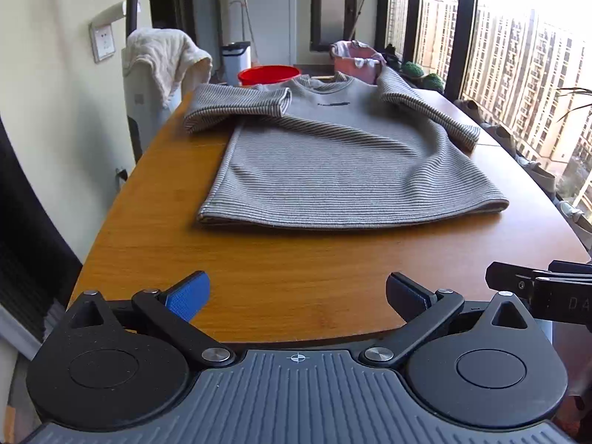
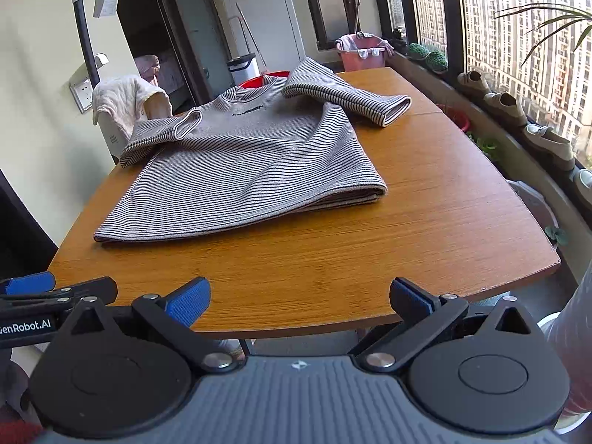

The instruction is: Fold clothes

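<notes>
Shirt: the striped shirt [image 1: 344, 159] is lying flat in the middle of the table [image 1: 259, 281], neck pointing away from me, bottom edge facing me.
Sleeves: both are folding in over the chest.
My left gripper [image 1: 296, 296]: I am holding it wide open, gripping nothing.
My right gripper [image 2: 299, 298]: wide open too, by the near edge.
Room: windows [image 2: 518, 37] are on my right.

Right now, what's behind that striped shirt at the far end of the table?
Behind the striped shirt a red basin peeks over the collar, with a pink laundry basket further back. The basin's lower part is hidden by the shirt.
</notes>
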Tool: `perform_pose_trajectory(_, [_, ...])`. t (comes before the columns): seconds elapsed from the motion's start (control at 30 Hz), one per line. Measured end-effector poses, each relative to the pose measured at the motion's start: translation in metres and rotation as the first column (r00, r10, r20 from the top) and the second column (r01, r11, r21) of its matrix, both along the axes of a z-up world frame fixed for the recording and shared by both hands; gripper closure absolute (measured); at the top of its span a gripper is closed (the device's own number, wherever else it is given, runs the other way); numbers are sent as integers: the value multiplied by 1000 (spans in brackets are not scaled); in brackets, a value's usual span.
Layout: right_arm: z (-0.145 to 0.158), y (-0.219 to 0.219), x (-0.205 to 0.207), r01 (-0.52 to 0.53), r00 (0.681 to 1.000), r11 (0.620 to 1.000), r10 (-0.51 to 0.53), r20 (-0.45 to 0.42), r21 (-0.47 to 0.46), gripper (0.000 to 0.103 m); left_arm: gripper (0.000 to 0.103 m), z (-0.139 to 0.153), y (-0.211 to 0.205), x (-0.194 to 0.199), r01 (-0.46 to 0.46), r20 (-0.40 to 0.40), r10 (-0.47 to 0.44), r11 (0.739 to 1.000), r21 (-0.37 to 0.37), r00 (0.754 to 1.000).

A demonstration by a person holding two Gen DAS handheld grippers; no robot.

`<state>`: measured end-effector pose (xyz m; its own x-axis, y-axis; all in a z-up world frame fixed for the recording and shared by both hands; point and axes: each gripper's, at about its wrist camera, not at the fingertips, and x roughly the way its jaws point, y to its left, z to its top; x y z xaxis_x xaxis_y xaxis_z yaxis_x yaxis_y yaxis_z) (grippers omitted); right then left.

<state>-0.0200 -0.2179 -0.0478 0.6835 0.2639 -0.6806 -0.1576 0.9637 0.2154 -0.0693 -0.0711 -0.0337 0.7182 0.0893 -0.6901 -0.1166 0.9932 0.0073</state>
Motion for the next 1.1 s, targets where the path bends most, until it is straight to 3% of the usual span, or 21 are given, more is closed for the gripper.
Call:
perform_pose_trajectory(0.33, [-2,10,5,-27,999,999,26,-20,-38,0,0,-3,6,-1,-12,-9,12,1000,-22,1000])
perform_pose_trajectory(1.1, [-5,6,5,-42,999,999,41,-32,-22,0,0,-4,3,-6,-1,-11,1,1000,-30,1000])
